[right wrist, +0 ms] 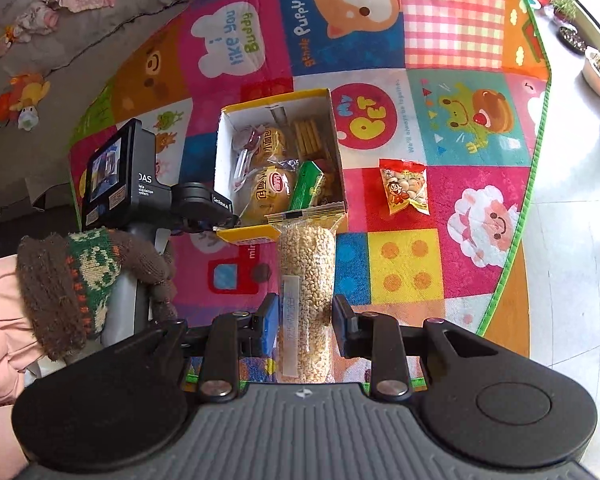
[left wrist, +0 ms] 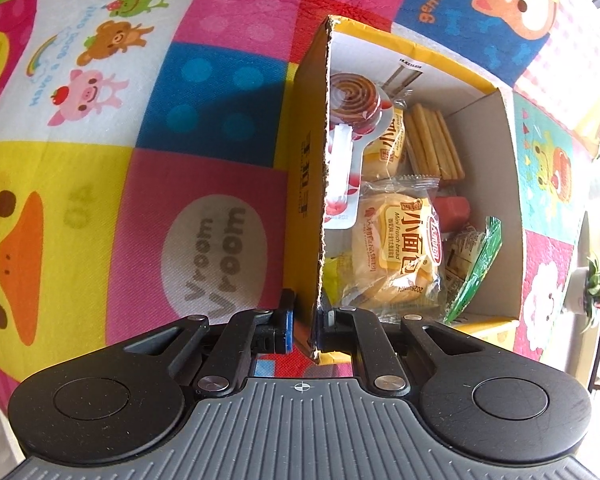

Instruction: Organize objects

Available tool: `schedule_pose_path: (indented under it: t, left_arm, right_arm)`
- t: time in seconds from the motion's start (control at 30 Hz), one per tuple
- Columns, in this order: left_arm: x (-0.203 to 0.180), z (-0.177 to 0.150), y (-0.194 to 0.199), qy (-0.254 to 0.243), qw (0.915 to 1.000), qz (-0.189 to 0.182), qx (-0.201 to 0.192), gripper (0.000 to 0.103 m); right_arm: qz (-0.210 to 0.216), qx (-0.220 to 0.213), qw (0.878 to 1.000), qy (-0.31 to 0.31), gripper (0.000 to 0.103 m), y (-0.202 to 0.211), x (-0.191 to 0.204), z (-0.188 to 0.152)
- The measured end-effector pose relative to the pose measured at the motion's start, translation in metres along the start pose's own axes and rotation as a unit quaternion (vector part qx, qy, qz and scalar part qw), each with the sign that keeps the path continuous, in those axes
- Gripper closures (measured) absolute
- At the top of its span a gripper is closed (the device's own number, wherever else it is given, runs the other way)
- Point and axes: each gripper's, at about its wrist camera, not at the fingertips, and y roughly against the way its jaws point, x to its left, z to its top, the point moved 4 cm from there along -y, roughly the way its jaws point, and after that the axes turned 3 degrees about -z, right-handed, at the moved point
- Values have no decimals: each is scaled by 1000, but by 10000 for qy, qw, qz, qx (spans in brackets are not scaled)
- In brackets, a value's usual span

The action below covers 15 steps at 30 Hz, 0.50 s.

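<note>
1. Nearest the right wrist camera, the right gripper (right wrist: pixel 305 322) was clenched on a long clear bag of puffed grain (right wrist: pixel 306 280), its pads pressed against the bag's two sides; the bag's sealed top reached the near edge of the cardboard box (right wrist: pixel 338 148).
2. The left gripper (left wrist: pixel 303 330) was clamped on the near left wall of the cardboard box (left wrist: pixel 314 184), one pad outside the wall and one inside.
3. The box stood open on a colourful cartoon play mat (left wrist: pixel 100 152), which covered the floor.
4. Inside the box lay two mini bread packets (left wrist: pixel 396 256), one behind the other, with a spiral-patterned snack pack (left wrist: pixel 354 102) against the left wall.
5. Also inside the box, a pack of biscuit sticks (left wrist: pixel 434 142) sat toward the far end, a red wrapped piece (left wrist: pixel 452 208) lay in front of it, and a green packet (left wrist: pixel 476 268) leaned on the right wall.
6. To the right of the box, apart from it, a small red and yellow snack bag (right wrist: pixel 405 186) lay on the mat.
7. To the left of the box, a hand in a brown knitted glove (right wrist: pixel 84 276) held the left gripper's handle, with a pink sleeve (right wrist: pixel 0 320) behind it.
</note>
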Motion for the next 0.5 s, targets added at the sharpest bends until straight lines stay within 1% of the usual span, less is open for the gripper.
schedule_pose_path:
  t: [0.13, 0.23, 0.4, 0.5]
  left_arm:
    - [-2, 1, -1, -116, 9999, -6, 10, 91]
    - [-2, 1, -1, -187, 9998, -36, 28, 91]
    - [0, 3, -1, -233, 9996, -132, 62, 91]
    - [3, 5, -2, -182, 9994, -276, 36, 90]
  right_arm:
    - [-18, -92, 9998, -188, 75, 6, -4, -3]
    - [46, -101, 9996, -274, 75, 5, -2, -5]
    - [139, -40, 9996, -238, 75, -5, 9, -3]
    - [182, 31, 9997, -176, 75, -12, 16, 1]
